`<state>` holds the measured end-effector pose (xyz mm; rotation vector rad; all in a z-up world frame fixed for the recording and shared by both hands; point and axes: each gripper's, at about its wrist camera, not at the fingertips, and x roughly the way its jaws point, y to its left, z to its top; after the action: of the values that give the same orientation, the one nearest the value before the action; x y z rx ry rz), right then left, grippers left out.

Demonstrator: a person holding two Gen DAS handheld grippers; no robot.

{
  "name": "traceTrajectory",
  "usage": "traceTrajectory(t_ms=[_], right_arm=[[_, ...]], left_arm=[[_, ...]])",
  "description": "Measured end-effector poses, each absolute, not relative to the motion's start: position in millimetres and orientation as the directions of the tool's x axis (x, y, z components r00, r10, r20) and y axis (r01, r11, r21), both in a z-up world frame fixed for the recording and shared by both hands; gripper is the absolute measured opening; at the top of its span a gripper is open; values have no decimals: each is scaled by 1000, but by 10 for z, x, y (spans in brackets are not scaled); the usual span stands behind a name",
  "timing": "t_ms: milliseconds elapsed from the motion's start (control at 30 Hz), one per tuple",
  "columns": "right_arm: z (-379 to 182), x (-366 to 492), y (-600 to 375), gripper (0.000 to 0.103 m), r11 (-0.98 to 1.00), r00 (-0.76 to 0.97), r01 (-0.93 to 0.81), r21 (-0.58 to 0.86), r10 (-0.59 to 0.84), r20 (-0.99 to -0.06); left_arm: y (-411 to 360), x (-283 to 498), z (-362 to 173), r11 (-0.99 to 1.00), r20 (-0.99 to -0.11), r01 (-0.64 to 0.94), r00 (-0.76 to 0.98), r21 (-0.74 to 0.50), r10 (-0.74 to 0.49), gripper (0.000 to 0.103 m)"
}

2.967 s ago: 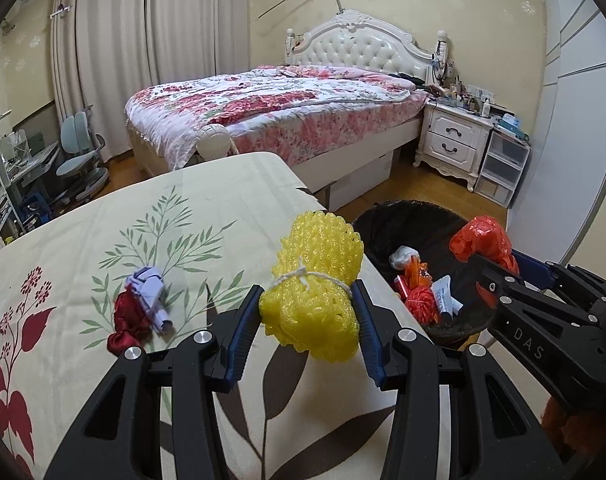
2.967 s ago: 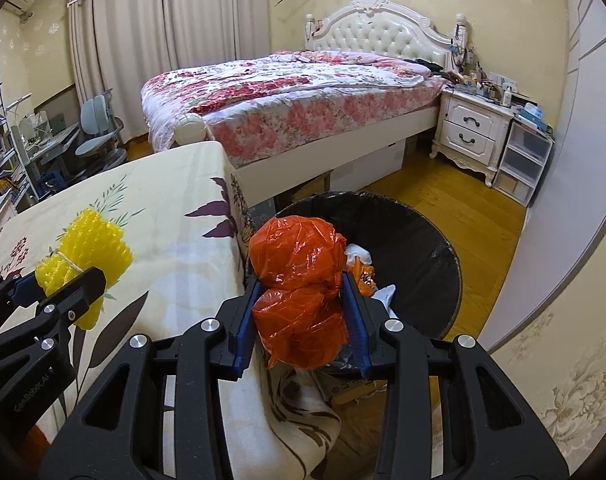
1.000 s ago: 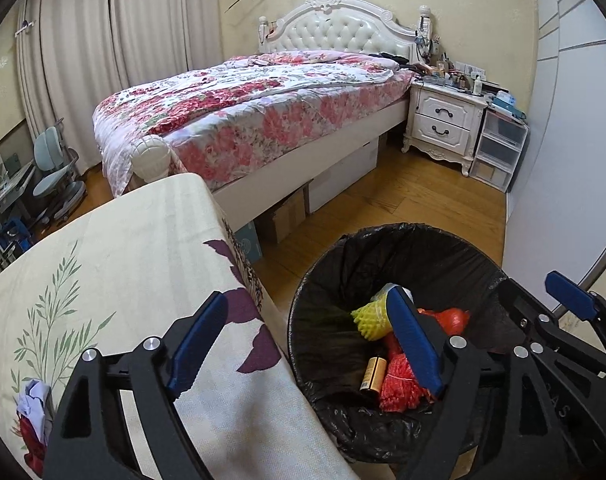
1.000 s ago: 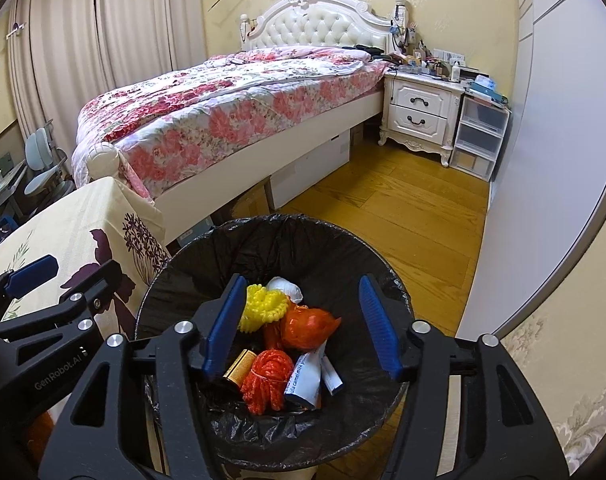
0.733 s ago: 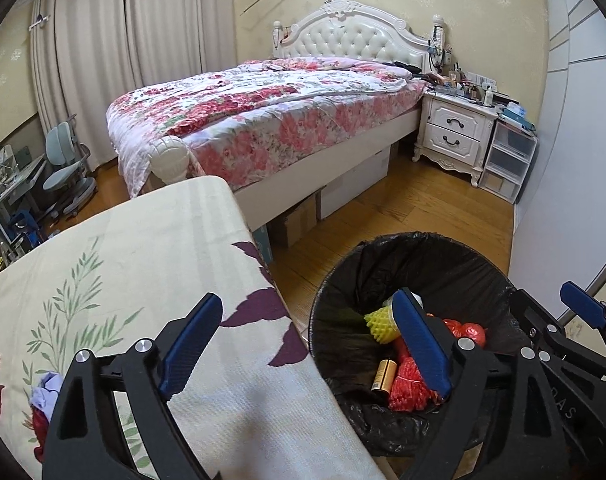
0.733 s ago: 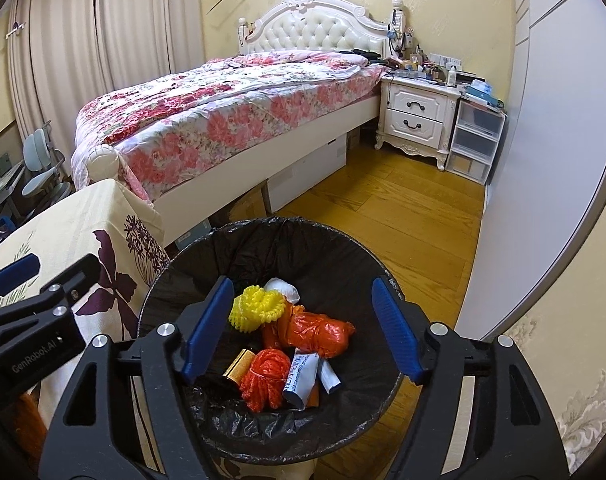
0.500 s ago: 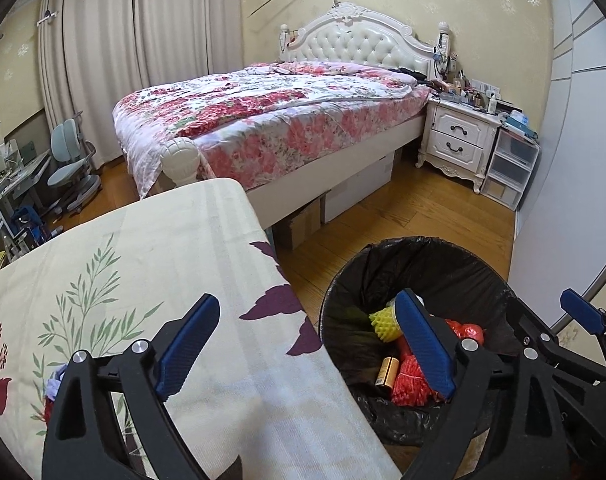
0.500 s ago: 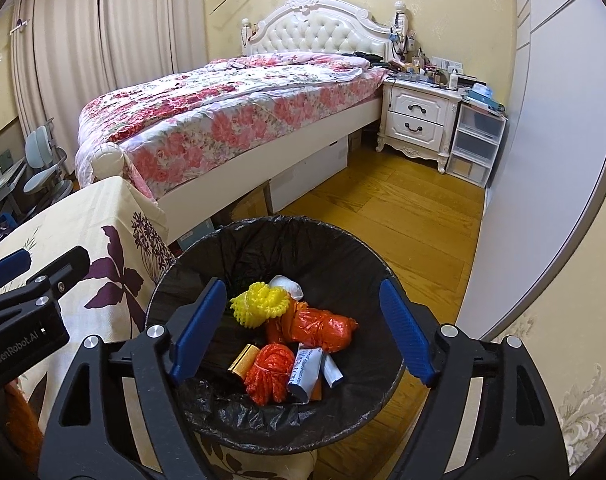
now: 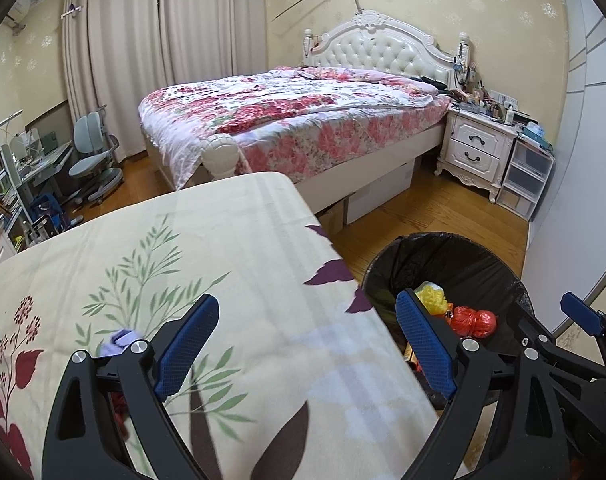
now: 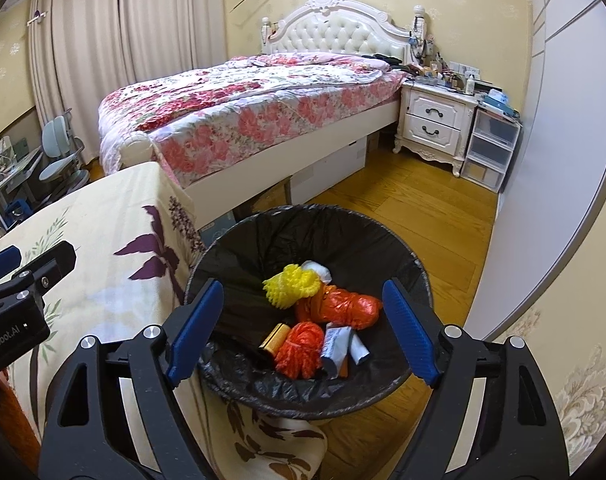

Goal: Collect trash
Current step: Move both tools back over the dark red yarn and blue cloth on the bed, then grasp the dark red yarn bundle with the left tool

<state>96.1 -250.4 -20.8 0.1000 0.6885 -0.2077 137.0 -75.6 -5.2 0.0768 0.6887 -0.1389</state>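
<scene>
Over the black-lined bin [image 10: 403,248], right gripper [image 10: 303,332] wide and empty; left gripper [image 9: 307,344] likewise, possibly above cloth [image 9: 223,240].

Glossy black plastic bin liner [image 10: 263,240]

Tabletop [image 9: 243,248]: covered by a cream cloth printed with green leaf sprays, red flowers and dark purple leaves.
On tabletop: a crumpled lilac scrap [image 9: 121,338] at about 8 o'clock in the left wrist view, just beside a dark red item [image 9: 119,402], partly hidden.
Floor [image 10: 415,208]: wood boards; a black-lined trash bin [image 10: 263,236] stands on it beside the tabletop's edge.
</scene>
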Motion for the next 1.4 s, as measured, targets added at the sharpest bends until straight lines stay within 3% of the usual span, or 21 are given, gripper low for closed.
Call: traceTrajectory(t_ms=[933,1300,1400], right_arm=[[-269,888,-1438,80,1000,741,-16,13,21,-671],[-302,893,-1223,80,998,731,-64,6,51,-680],[-303,890,-1211,80,998,731,-67,7,53,-680]], left_arm=[[756,1010,-343,992,-694,-118,711,44,116,90],[792,1070,-413,994,-715,-93,691,63,110,90],[785,1094,-431,995,-724,-75,684,60,95,82]])
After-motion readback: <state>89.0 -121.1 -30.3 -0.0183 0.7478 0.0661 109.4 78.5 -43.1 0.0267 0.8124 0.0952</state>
